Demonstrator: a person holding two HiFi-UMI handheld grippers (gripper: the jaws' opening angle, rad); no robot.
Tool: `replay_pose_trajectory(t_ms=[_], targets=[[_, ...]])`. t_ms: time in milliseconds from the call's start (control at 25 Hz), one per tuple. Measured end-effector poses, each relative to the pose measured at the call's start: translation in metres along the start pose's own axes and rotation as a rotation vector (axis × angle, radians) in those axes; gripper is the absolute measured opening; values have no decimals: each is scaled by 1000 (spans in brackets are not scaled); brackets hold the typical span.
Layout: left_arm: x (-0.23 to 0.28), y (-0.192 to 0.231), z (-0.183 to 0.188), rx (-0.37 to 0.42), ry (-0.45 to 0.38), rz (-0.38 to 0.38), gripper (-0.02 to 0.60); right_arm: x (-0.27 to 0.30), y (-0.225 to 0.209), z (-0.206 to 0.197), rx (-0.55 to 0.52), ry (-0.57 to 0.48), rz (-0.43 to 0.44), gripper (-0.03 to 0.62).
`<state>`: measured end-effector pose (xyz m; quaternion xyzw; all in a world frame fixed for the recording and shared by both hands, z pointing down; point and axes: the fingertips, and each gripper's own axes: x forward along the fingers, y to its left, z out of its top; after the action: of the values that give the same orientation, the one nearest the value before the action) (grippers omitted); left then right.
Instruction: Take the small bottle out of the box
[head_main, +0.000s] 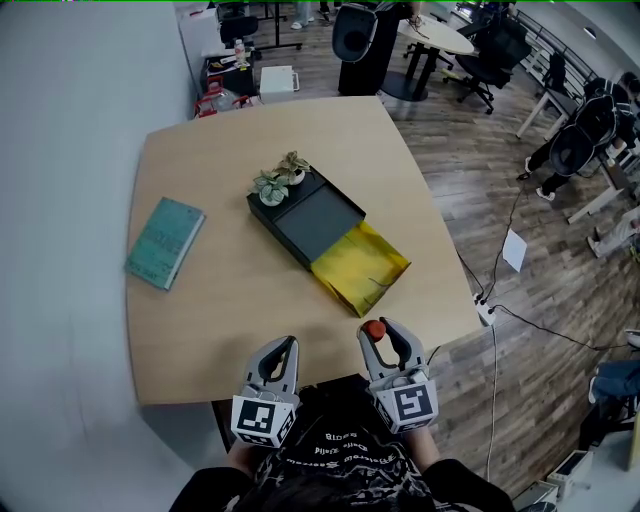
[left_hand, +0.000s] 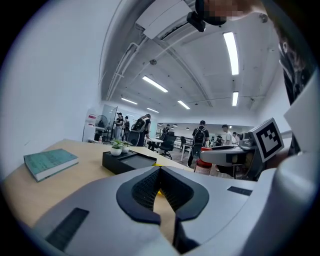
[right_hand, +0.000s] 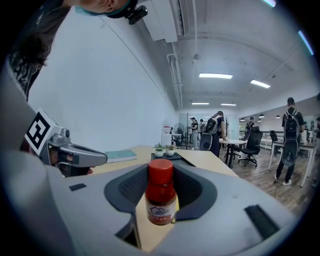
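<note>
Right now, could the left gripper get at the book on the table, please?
Probably yes: the table between the left gripper and the book is bare, and nothing stands in the way. Its jaws are shut and empty, so they would have to open first.

bottle (right_hand: 161, 195): red | box (head_main: 305, 215): blk | book (head_main: 165, 242): teal | cloth (head_main: 360, 267): ylw

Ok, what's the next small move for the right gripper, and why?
Probably lower the right gripper and stand the small bottle on the bare table by its near edge. Its jaws already clamp the bottle upright, well clear of the black box, so only setting it down seems left.
</note>
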<state>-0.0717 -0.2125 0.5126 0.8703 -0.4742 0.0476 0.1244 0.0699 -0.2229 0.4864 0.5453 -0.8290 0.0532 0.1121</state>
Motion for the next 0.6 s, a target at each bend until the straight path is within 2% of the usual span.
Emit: replay_pose_trajectory(t_ms=[240, 600], targets=[[1, -11, -9, -22, 30, -61, 4, -2, 1, -5, 13, 7, 5, 155], [4, -10, -12, -19, 32, -63, 4, -4, -2, -9, -3, 11, -15, 155]])
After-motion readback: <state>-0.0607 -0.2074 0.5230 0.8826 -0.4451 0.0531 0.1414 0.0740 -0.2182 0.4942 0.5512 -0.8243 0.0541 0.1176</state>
